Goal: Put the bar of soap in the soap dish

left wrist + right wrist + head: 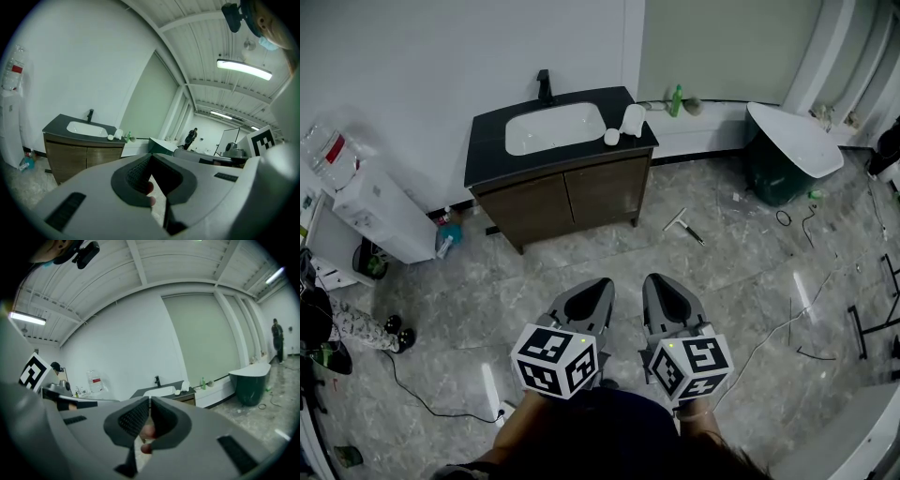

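Water dispenser [370,202] stands far left. Far centre sits the dark vanity [487,152], with the bar of soap [611,137] at its right end, just beside a taller white object [633,119]. Bathtub [792,150] is far right. Near, the left gripper [600,284] and right gripper [654,281] are both closed and empty.

A grey marbled floor [581,272] runs to a white wall [412,56] at the far side. A dark-topped wooden vanity [572,192] with a white sink [555,127] stands against it. A green bathtub [787,155] sits far right. On the left stands what looks like a water dispenser [375,211]. A strip light [243,69] glows overhead.
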`<state>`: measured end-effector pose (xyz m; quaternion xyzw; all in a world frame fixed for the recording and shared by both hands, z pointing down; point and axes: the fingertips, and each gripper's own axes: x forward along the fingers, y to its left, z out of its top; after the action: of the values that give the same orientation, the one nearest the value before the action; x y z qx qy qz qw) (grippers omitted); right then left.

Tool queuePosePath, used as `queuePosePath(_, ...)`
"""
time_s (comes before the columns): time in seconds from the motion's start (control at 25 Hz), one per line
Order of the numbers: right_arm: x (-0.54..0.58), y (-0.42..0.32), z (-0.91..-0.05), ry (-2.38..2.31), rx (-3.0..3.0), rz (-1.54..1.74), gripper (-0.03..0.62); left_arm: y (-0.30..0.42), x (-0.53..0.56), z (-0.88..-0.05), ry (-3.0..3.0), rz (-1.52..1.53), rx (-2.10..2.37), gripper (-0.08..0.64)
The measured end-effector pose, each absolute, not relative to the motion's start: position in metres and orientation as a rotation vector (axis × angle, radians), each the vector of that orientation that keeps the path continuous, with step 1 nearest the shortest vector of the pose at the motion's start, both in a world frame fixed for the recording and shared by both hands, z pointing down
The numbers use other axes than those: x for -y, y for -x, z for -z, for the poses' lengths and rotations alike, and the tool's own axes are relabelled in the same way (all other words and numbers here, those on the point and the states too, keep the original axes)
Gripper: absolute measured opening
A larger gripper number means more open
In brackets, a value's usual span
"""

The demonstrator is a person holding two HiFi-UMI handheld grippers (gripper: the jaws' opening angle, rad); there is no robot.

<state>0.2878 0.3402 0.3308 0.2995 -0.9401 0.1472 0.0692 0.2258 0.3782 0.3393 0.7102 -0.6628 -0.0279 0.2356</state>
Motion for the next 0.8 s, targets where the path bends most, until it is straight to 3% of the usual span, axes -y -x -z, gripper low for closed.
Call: queuePosePath(0.8,-0.165,-0.108,-0.322,-1.004,2.793,-0.465,0.02,-0.039,-0.2,-0.334,-1.973,0.094,1.77,-0.003)
